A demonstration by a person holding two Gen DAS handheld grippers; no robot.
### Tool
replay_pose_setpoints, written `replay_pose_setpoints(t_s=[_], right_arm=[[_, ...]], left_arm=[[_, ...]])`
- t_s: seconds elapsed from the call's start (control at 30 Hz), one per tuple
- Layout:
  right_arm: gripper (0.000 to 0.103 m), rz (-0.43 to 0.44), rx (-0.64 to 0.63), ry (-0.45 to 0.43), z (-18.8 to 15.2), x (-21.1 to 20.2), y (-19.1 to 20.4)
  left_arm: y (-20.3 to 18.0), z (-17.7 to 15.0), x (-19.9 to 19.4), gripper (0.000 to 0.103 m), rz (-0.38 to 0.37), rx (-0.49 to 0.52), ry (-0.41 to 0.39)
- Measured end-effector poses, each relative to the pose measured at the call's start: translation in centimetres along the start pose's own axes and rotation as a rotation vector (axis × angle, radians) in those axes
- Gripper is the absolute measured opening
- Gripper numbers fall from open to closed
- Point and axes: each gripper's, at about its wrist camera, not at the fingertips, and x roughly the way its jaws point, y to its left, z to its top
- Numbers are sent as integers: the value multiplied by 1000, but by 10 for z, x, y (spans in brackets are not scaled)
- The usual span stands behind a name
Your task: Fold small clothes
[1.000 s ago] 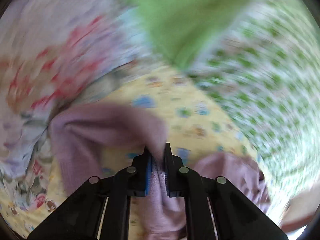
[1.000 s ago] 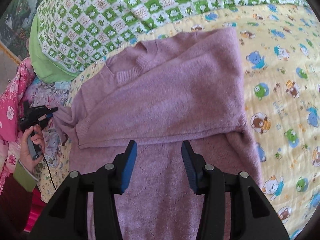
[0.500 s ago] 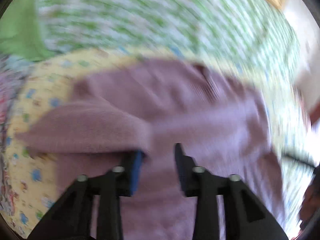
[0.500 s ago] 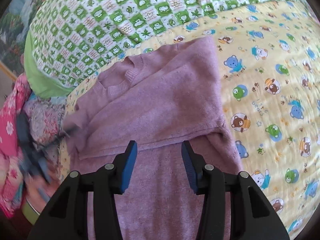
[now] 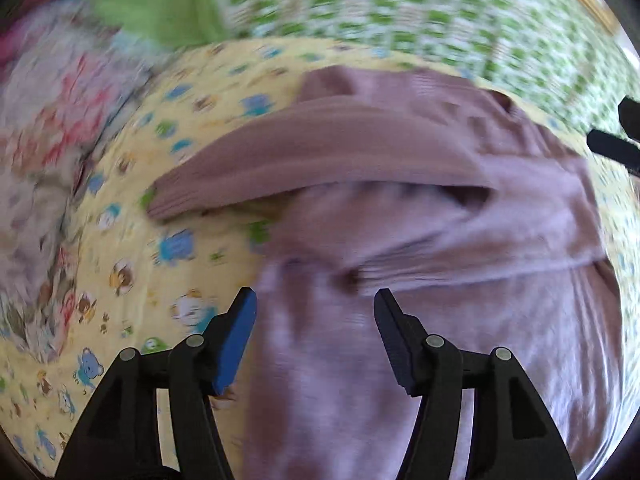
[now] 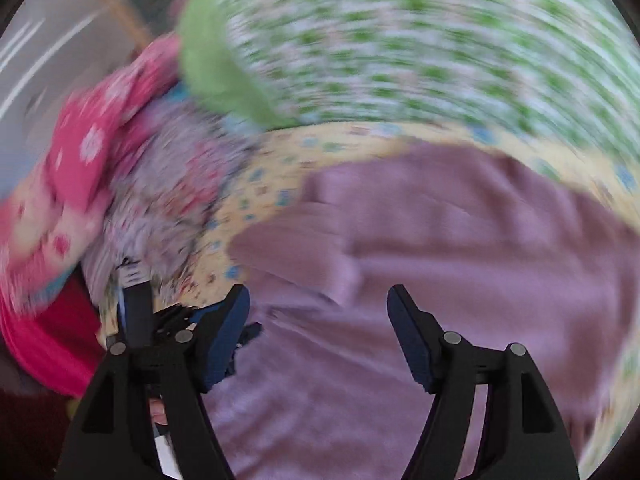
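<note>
I count one mauve sweater [image 5: 420,184], one yellow cartoon-print sheet [image 5: 132,264], one green-checked quilt [image 5: 400,12], and my two tongs [image 5: 314,316] [image 6: 318,312].

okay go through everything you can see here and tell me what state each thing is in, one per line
Purple sweater: lying on the bed, partly folded, one sleeve laid across the body.
Left gripper: jaws opening, nothing held.
Right gripper: jaws opening, nothing held.
Yellow cartoon sheet: spread under the sweater.
Green checked quilt: bunched behind it.

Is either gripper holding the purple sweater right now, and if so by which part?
Neither. The left gripper and right gripper both have their jaws opening with nothing pinched; the purple sweater lies loose on the yellow sheet beneath them.
</note>
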Motion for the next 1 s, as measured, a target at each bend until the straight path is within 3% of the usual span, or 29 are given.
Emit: replay_pose_setpoints(t_s=[0.17,0.4,0.43,0.47,0.5,0.57,0.67,0.77,0.83,0.9,1.0], right_arm=[[72,63,-231,107,30,82,63],[71,14,-526,246,22,171,110],[49,-40,-592,252,17,182,115],[7,-76,-623,251,16,187,115],[4,-99,-623,262,17,190,111],[4,-39,-477,202,36,168,92],[3,89,-227,-5,65,94,55],[3,127,-51,-235,64,0,8],[3,59,53,-349,45,-50,-32],[4,-91,189,-412,12,-80,-84],[8,-255,462,-276,-44,-91,-165]], left_arm=[[32,1,8,62,-47,-97,21],[50,-8,19,62,-81,-203,55],[49,-6,21,62,-75,-201,58],[48,-4,22,62,-68,-198,62],[45,-1,24,62,-61,-196,64],[43,10,27,62,-64,-195,51],[37,25,32,61,-40,-179,49],[30,34,39,61,17,-145,59],[29,35,40,61,29,-142,60],[29,34,43,62,41,-150,64],[34,30,48,63,100,-178,77]])
